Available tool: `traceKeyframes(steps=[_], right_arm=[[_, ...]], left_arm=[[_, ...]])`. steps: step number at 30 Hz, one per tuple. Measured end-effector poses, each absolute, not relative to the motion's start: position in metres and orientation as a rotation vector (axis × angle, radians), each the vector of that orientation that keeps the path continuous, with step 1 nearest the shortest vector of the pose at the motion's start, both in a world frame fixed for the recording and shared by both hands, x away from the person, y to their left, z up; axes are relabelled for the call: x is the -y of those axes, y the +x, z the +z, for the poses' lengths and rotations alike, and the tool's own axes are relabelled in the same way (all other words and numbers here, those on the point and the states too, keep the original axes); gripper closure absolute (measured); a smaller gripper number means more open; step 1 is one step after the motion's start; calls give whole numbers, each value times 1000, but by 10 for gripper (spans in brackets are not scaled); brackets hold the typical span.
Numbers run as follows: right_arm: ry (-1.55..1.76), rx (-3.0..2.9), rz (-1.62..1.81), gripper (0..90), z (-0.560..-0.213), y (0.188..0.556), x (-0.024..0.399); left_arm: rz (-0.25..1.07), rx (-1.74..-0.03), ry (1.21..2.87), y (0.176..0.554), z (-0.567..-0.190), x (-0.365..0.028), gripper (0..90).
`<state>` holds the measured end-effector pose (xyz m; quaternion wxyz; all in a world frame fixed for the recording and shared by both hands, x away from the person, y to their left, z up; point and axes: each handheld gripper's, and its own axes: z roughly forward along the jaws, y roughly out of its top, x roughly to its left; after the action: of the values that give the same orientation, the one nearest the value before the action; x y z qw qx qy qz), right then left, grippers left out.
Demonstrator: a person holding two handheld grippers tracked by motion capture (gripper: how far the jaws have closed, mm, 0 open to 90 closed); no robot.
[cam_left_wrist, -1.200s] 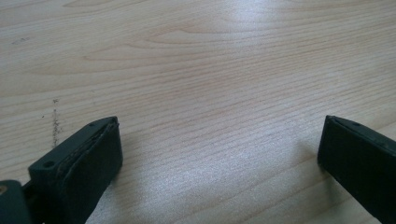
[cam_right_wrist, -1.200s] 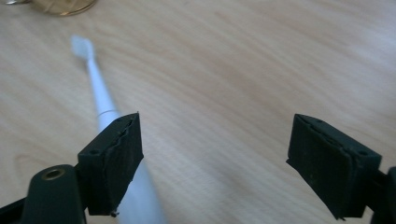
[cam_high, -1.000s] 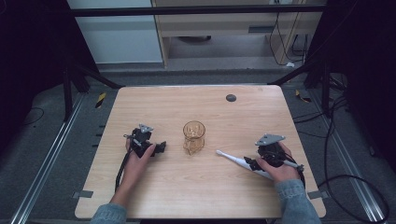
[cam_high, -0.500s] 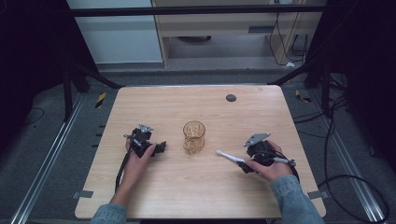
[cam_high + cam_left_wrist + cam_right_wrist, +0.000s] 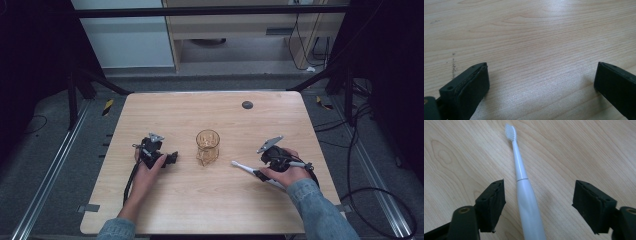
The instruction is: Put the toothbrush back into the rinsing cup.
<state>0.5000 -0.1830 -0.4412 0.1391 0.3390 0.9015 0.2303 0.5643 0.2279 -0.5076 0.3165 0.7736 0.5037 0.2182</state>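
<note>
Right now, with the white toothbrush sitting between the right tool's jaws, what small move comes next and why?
Probably close the right tool further on the white plastic toothbrush: its jaws have just been closing, the handle lies between them on the wooden table, and neither pad touches it yet.

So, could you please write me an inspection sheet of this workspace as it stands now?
Surface: wooden table, flat, with a dark round spot near the far edge.
Job's things: white toothbrush lying flat on the table, bristle head pointing toward the glass cup, which stands upright mid-table.
Clutter: nothing seen.
Grippers: right gripper open, jaws either side of the toothbrush handle without touching it, having just been closing; left gripper open over bare wood, nothing between its jaws.
Cables: one trails from each gripper; more lie on the floor at the right.
Surroundings: dark metal frame legs, grey floor, cabinets behind the table.
</note>
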Motion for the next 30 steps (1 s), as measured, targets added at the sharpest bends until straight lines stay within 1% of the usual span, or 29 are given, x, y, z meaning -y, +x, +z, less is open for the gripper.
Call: traceKeyframes(steps=[4, 7, 8, 9, 10, 20, 25, 30], right_arm=[[989, -2626, 610, 232, -440, 503, 181], [972, -2637, 581, 248, -437, 505, 181], [950, -2652, 564, 287, -435, 507, 181], [950, -2652, 564, 287, -435, 507, 181], [938, -2658, 558, 309, -433, 507, 181], [935, -2693, 519, 312, -432, 514, 185], [926, -2723, 513, 356, -432, 518, 184], [914, -2745, 511, 377, -433, 520, 180]], left_arm=[[575, -1325, 2036, 564, -508, -228, 0], [574, -1326, 2037, 564, -508, -228, 0], [575, -1326, 2037, 564, -508, -228, 0], [575, -1326, 2037, 564, -508, -228, 0], [575, -1325, 2035, 564, -508, -228, 0], [573, -1325, 2039, 564, -508, -228, 0], [573, -1324, 2038, 564, -508, -228, 0], [573, -1324, 2038, 564, -508, -228, 0]])
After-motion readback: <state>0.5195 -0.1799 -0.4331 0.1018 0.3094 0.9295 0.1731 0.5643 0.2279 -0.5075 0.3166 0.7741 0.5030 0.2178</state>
